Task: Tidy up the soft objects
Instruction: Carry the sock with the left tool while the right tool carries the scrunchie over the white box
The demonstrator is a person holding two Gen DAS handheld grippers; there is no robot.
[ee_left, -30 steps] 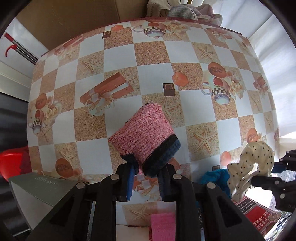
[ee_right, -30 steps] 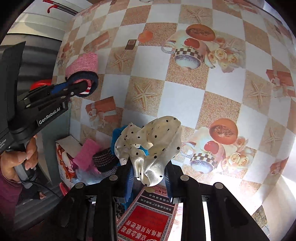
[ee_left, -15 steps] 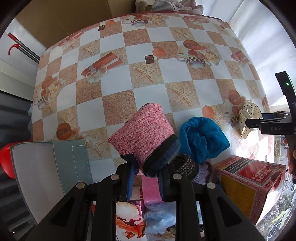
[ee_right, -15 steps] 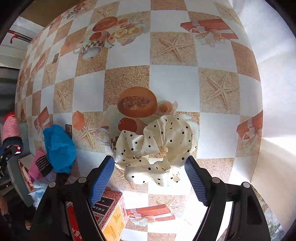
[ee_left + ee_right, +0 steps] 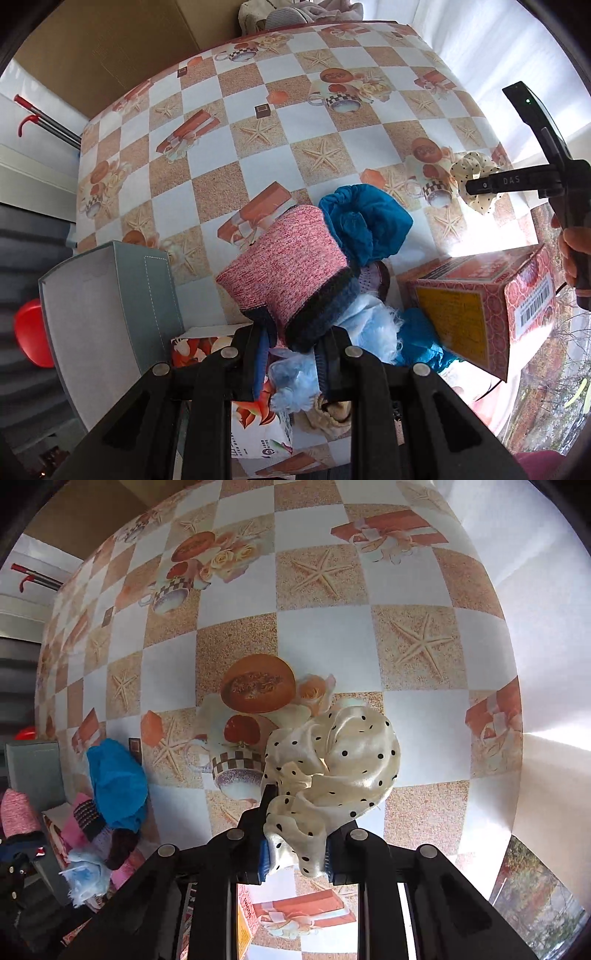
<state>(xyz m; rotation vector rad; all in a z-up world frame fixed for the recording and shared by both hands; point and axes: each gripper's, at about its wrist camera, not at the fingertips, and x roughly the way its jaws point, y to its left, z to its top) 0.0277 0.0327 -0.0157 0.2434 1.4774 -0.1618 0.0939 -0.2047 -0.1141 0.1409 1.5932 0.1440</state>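
My left gripper (image 5: 291, 347) is shut on a pink knit sock with a dark blue cuff (image 5: 284, 273), held above a pile of soft items: a blue cloth (image 5: 364, 218), a pale blue fluffy piece (image 5: 369, 332), a dark knit piece. My right gripper (image 5: 295, 853) is shut on a cream polka-dot scrunchie (image 5: 332, 764), low over the checkered tablecloth (image 5: 314, 635). The scrunchie also shows in the left wrist view (image 5: 474, 173), far right, with the right gripper (image 5: 480, 184) on it. The sock shows at the left edge of the right wrist view (image 5: 16, 812).
A grey open box (image 5: 107, 306) stands at the left. A red carton with a barcode (image 5: 484, 306) lies at the right. A printed packet (image 5: 255, 432) lies under the left gripper. Clothes are piled at the table's far edge (image 5: 291, 13).
The right gripper was open around the scrunchie half a second ago and has shut on it. The left gripper, still holding the sock, has shifted over the soft pile.
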